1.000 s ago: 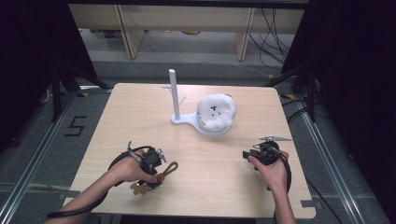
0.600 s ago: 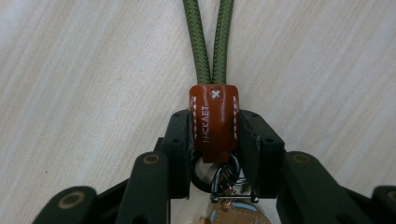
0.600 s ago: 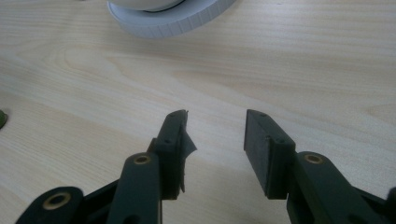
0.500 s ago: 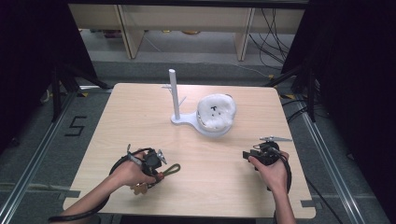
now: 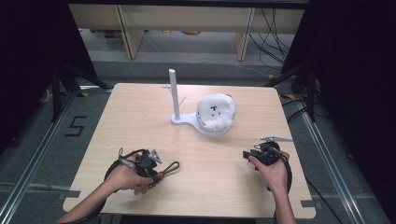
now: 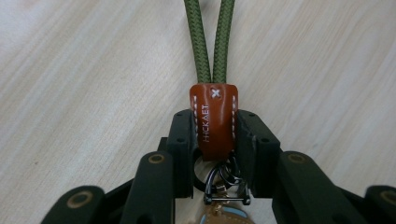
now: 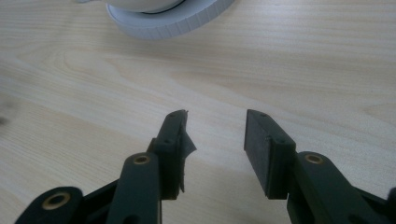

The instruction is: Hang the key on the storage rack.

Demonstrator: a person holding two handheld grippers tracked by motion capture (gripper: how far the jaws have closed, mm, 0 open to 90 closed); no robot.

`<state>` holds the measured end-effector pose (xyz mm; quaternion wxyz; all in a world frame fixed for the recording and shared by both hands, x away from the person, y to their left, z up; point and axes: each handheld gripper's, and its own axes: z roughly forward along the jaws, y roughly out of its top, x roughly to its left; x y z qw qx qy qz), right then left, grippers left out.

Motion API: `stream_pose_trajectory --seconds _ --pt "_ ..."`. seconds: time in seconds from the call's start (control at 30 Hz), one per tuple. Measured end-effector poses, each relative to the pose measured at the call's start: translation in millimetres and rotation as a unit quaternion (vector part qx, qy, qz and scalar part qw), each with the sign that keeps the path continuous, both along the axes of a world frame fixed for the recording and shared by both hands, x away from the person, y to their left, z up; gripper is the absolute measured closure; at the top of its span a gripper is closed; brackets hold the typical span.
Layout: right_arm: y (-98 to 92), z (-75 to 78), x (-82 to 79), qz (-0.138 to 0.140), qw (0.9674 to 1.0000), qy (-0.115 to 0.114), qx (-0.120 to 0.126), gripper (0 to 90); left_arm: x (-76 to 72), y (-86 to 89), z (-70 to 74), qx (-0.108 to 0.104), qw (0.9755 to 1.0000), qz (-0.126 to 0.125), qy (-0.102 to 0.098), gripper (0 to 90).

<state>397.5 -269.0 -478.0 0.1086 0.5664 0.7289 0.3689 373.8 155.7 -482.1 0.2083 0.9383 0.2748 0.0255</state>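
A keychain lies near the table's front left: a brown leather tab (image 6: 214, 119), a green cord loop (image 6: 208, 42) (image 5: 172, 168) and metal rings (image 6: 219, 179). My left gripper (image 6: 214, 135) (image 5: 156, 172) has just been closing, and its pads now press on both sides of the leather tab. The cord loop runs out past the jaws onto the wood. At the front right, my right gripper (image 7: 215, 130) (image 5: 247, 155) rests low over the table. It is open, with bare wood between its fingers.
A white stand with an upright post (image 5: 173, 93) sits at the table's centre back. Its round base (image 7: 168, 18) carries a white fluffy object (image 5: 215, 112). Dark cables trail from both grippers, and shelves and floor cables lie beyond the table's far edge.
The left hand has shifted slightly over the keychain, and the cord loop has moved a little with it. The right hand has stayed still.
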Motion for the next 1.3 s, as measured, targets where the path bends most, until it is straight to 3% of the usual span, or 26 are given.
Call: stream_pose_trajectory --seconds 0.03,0.17,0.2,0.27,0.3,0.37,0.47,0.57,0.6,0.83,0.9,0.93,0.97,1.0,1.07,1.1,1.17,1.2,1.3 --pt "0.1 -0.1 0.0 -0.002 1.0 0.0 0.0 59.8 -2.6 -0.7 -1.6 -0.032 0.9992 0.022 -0.006 68.3" --pt "0.5 -0.6 0.2 -0.002 1.0 -0.001 -0.001 59.8 -2.5 7.9 5.9 -0.042 0.9984 0.021 -0.03 68.4" --pt "2.0 0.8 -1.3 -0.01 0.9999 0.012 0.001 59.8 -2.6 10.0 8.0 -0.047 0.998 0.024 -0.035 68.4" --pt "2.3 1.0 -1.5 -0.007 0.9999 0.012 0.007 59.7 -2.6 13.9 11.6 -0.055 0.9972 0.027 -0.044 68.3" --pt "2.7 1.0 -1.5 -0.008 0.9999 0.013 0.008 59.7 -3.3 14.3 12.1 -0.069 0.9956 0.037 -0.052 68.3" --pt "2.9 0.1 -0.7 -0.011 0.9999 0.01 0.001 59.7 -3.5 17.5 14.1 -0.073 0.9949 0.039 -0.058 68.3" --pt "2.8 0.9 -1.6 -0.007 0.9999 0.012 0.009 59.7 -4.2 20.9 14.9 -0.098 0.9906 0.052 -0.08 68.3" --pt "2.8 -0.5 -1.1 -0.012 0.9999 0.008 0.002 59.7 -5.9 23.7 16.8 -0.122 0.9861 0.066 -0.091 68.4" --pt "1.3 -1.0 -0.3 -0.004 1.0 -0.003 -0.005 59.6 -6.3 24.5 16.9 -0.134 0.9837 0.07 -0.098 68.4" --pt "2.1 -0.8 -1.5 -0.004 1.0 -0.005 -0.002 59.7 -7.4 29.8 19.5 -0.179 0.9698 0.088 -0.14 68.3" --pt "3.9 0.7 -3.7 -0.016 0.9998 0.008 0.003 59.6 -7.2 31.2 20.0 -0.193 0.9656 0.091 -0.149 68.4" --pt "3.7 -0.3 -3.2 -0.018 0.9998 0.004 -0.002 59.6 -8.3 30.3 19.6 -0.208 0.9603 0.104 -0.154 68.3" --pt "3.7 -0.3 -3.2 -0.018 0.9998 0.004 -0.002 59.6 -8.3 30.3 19.6 -0.208 0.9603 0.104 -0.154 68.3" --pt "2.5 -2.7 -1.4 -0.01 0.9998 -0.015 -0.003 59.3 -8.0 33.4 20.8 -0.213 0.9582 0.105 -0.16 68.3" --pt "1.1 -2.8 -2.1 -0.003 0.9998 -0.021 -0.005 58.7 -8.5 35.6 21.3 -0.231 0.951 0.119 -0.168 68.3" --pt "2.0 -1.8 -3.4 -0.009 0.9998 -0.017 -0.009 58.6 -8.3 36.7 21.8 -0.234 0.9503 0.119 -0.167 68.4" --pt "1.6 -3.5 -2.4 -0.004 0.9996 -0.028 -0.007 58.3 -8.5 38.3 21.3 -0.244 0.9458 0.126 -0.174 68.4" --pt "1.5 -3.2 -3.0 -0.003 0.9995 -0.031 -0.008 58.1 -9.0 39.2 22.0 -0.242 0.9459 0.128 -0.174 68.3" --pt "2.4 -3.0 -4.5 -0.006 0.9993 -0.036 -0.011 57.4 -9.3 41.0 21.8 -0.252 0.9405 0.135 -0.184 68.3"
